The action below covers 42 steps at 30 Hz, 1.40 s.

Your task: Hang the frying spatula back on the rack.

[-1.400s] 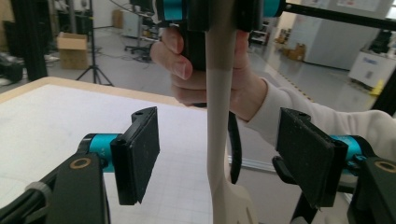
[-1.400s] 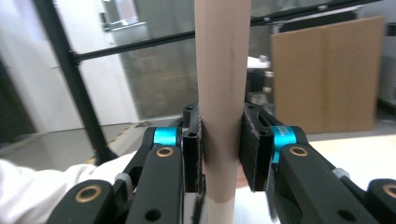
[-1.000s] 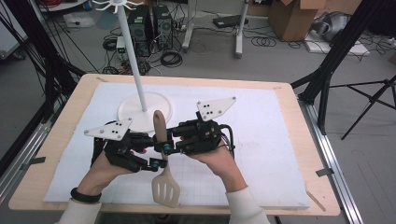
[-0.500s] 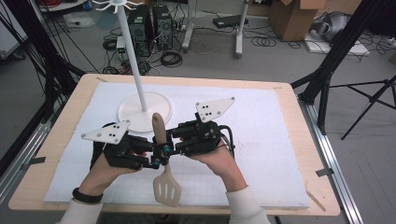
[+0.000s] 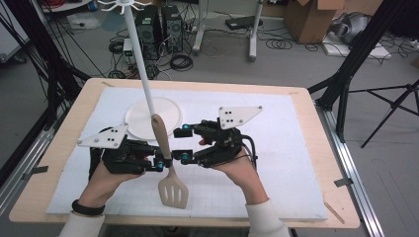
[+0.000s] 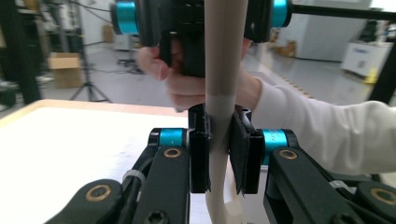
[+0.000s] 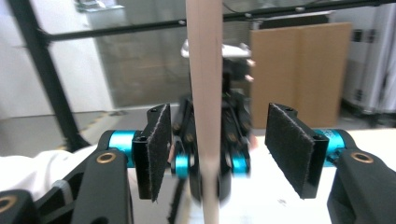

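A beige slotted spatula [image 5: 161, 134] stands nearly upright over the white mat, handle up and blade [image 5: 173, 193] low toward the table's front. My left gripper [image 5: 161, 164] is shut on its neck just above the blade; in the left gripper view the pads [image 6: 201, 149] press both sides of the spatula [image 6: 224, 60]. My right gripper [image 5: 182, 144] faces it from the right, open. In the right gripper view the handle [image 7: 204, 93] stands between the wide-apart pads [image 7: 289, 144] without touching them. The left gripper [image 7: 208, 163] shows just beyond the handle.
A white rack with a round base [image 5: 143, 121], a tall slanted pole [image 5: 141, 64] and hooks at its top [image 5: 123, 5] stands right behind the spatula. A white mat [image 5: 296, 148] covers the wooden table [image 5: 316, 118]. Black tripod legs stand off the table's right.
The right gripper's jaws stand wider apart than before, off the spatula's handle. The left gripper and the spatula have barely moved.
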Each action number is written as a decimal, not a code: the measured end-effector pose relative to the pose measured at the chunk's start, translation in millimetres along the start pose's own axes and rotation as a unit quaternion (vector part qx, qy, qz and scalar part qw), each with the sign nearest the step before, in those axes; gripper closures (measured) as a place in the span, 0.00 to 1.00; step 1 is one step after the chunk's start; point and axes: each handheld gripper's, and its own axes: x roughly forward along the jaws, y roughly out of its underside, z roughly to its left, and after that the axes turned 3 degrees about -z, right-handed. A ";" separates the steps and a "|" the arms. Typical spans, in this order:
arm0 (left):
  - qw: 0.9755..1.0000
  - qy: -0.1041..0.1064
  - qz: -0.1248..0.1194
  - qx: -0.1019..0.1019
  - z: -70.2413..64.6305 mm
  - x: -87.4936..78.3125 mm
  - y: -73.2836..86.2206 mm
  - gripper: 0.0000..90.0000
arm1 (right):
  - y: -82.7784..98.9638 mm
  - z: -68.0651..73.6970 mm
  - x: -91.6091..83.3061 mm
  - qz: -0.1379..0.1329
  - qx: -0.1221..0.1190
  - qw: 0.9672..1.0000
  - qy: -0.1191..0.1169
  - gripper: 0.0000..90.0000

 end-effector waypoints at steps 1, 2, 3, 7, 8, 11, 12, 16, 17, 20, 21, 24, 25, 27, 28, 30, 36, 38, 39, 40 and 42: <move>1.000 -0.008 -0.001 0.000 0.1 -2.7 -0.9 0.87 | -0.1 1.0 -4.2 0.006 -0.002 1.000 0.011 0.44; 1.000 -0.008 -0.001 0.000 0.1 -2.7 -0.9 0.87 | -0.1 2.3 -8.4 0.011 -0.008 1.000 0.028 0.42; 1.000 -0.026 0.001 0.000 1.9 -8.7 -3.0 0.87 | 0.4 3.3 -12.9 0.012 -0.011 0.999 0.038 0.41; 0.998 -0.066 0.010 0.006 6.4 -21.1 -9.2 0.87 | 5.3 7.6 -35.8 0.021 -0.026 0.995 0.092 0.41; 0.998 -0.066 0.010 0.006 6.4 -21.1 -9.2 0.87 | 7.2 9.0 -42.3 0.023 -0.028 0.993 0.110 0.40; 0.995 -0.099 0.014 0.007 14.8 -32.9 -17.5 0.87 | 14.4 11.6 -61.8 0.026 -0.033 0.986 0.159 0.38; 0.994 -0.109 0.015 0.008 17.3 -35.4 -20.0 0.87 | 17.4 12.6 -67.9 0.028 -0.034 0.983 0.179 0.37; 0.991 -0.128 0.021 0.006 25.8 -41.4 -27.6 0.87 | 28.4 14.7 -83.2 0.041 -0.034 0.973 0.223 0.36; 0.990 -0.140 0.021 0.007 31.4 -44.1 -32.5 0.87 | 37.1 15.7 -91.3 0.048 -0.037 0.968 0.242 0.36; 0.988 -0.152 0.026 0.008 41.2 -46.9 -41.5 0.87 | 49.2 17.8 -99.8 0.064 -0.041 0.961 0.265 0.36; 0.988 -0.152 0.026 0.008 41.2 -46.9 -41.5 0.87 | 52.5 18.9 -102.2 0.069 -0.042 0.958 0.274 0.35; 0.987 -0.160 0.022 0.001 51.3 -50.2 -51.0 0.87 | 58.3 20.9 -107.2 0.073 -0.045 0.954 0.286 0.35; 0.986 -0.165 0.022 -0.003 58.9 -53.2 -56.9 0.87 | 64.1 22.5 -112.3 0.070 -0.044 0.952 0.296 0.35; 0.985 -0.172 0.025 -0.005 66.0 -56.5 -61.9 0.87 | 67.4 23.1 -115.7 0.074 -0.044 0.950 0.300 0.35; 0.985 -0.172 0.025 -0.005 66.0 -56.5 -61.9 0.87 | 67.4 23.1 -115.7 0.074 -0.044 0.950 0.300 0.35; 0.984 -0.178 0.025 -0.008 73.0 -60.2 -66.6 0.87 | 72.2 23.9 -119.7 0.079 -0.049 0.946 0.310 0.34; 0.980 -0.195 0.015 -0.019 95.9 -69.6 -86.7 0.87 | 86.8 25.1 -131.6 0.072 -0.044 0.944 0.320 0.34; 0.980 -0.197 0.015 -0.025 102.2 -71.6 -91.0 0.87 | 90.2 24.8 -134.0 0.071 -0.037 0.944 0.321 0.35; 0.979 -0.200 0.017 -0.027 104.8 -72.0 -93.0 0.87 | 91.4 24.2 -135.0 0.069 -0.037 0.944 0.321 0.35; 0.979 -0.202 0.018 -0.029 107.3 -72.5 -94.6 0.87 | 92.5 24.3 -135.6 0.068 -0.033 0.944 0.321 0.34; 0.979 -0.202 0.021 -0.031 109.9 -73.4 -96.0 0.87 | 93.3 24.0 -136.7 0.068 -0.034 0.943 0.323 0.35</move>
